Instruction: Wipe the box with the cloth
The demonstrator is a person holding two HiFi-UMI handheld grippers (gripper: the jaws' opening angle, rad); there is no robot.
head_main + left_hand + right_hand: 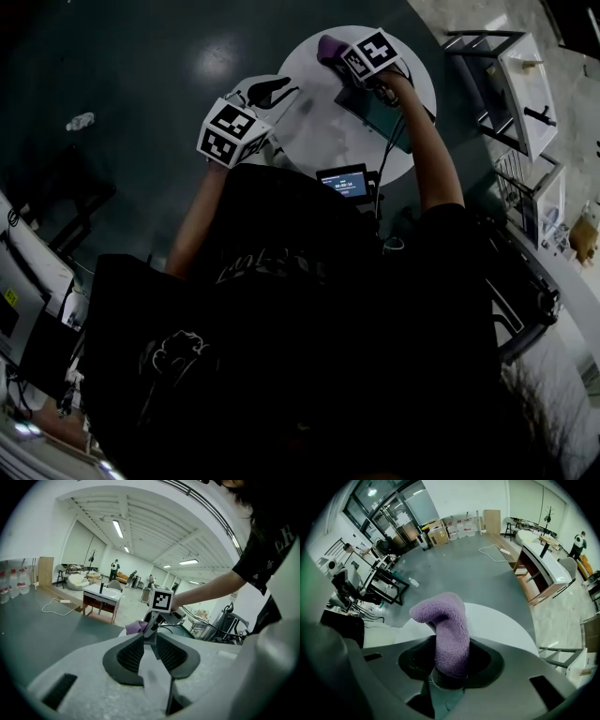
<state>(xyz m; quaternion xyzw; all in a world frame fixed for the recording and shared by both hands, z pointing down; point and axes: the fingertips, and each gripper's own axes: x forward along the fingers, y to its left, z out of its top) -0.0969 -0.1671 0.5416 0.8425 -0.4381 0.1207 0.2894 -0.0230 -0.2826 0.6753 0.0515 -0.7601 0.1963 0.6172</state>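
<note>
Right now the right gripper (450,670) has its two dark jaws clamped on the lower end of a fuzzy purple cloth (449,632). The rest of the cloth stands up out of the jaws and curls over at the top, leaving a loose soft pad, which I take to be the wiping end. Below and beyond it is the round white table (499,620), and from this gripper's own view the cloth looks clear of that surface. The dark teal box (367,114), the thing to be wiped, lies on the table just beneath the person's right hand, on the near side of the cloth, so the cloth does not seem to be on it yet. The left gripper (149,643) hangs over the table's left edge with its ribbed black jaws a little apart and nothing between them. It points across towards the right gripper, probably waiting to steady the box once rubbing starts. A small lit screen (343,180) sits at the person's chest, near the table's edge. Beyond the table there is only grey floor, with desks and frames well away.
</note>
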